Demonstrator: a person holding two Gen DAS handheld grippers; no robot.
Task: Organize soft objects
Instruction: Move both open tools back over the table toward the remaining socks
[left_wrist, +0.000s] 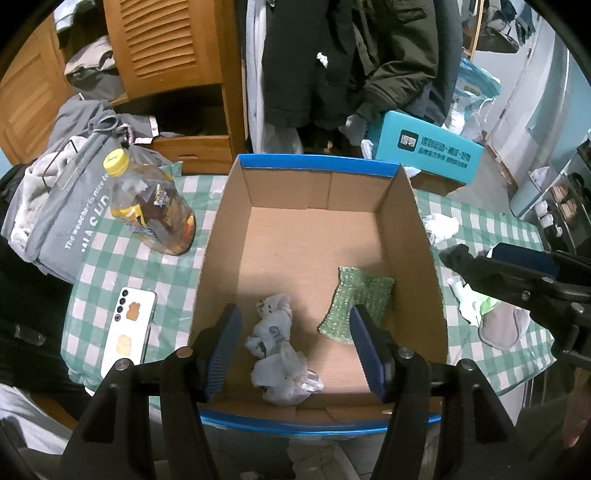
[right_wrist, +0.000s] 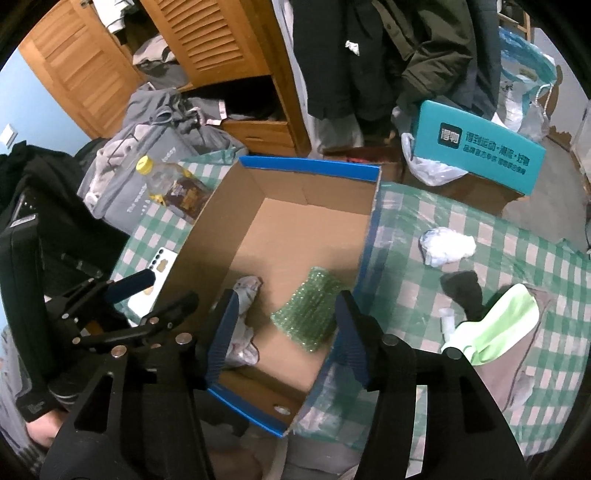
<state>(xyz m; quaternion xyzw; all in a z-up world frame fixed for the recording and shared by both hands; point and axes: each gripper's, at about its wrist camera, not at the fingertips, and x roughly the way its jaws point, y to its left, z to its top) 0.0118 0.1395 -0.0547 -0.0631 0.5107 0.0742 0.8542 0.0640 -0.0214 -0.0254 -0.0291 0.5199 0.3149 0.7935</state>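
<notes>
Wooden louvred wardrobe (left_wrist: 166, 40) behind table, dark coats (left_wrist: 332, 55) hanging beside it, pale blue wall (right_wrist: 22, 96) at left

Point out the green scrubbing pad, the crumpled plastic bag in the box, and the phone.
green scrubbing pad (left_wrist: 360, 301): left wrist view, middle of pad.
crumpled plastic bag (left_wrist: 279, 350): left wrist view, middle of bag.
phone (left_wrist: 129, 328): left wrist view, white back.

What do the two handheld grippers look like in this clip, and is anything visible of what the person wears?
Both the left gripper and the right gripper are black, angular linkage frames with round silver pivot pins. Each carries two dark blue fingers with ribbed inner faces. No cables or markings show. In the right wrist view, a dark sleeve with a ribbed cuff covers the left forearm.
</notes>
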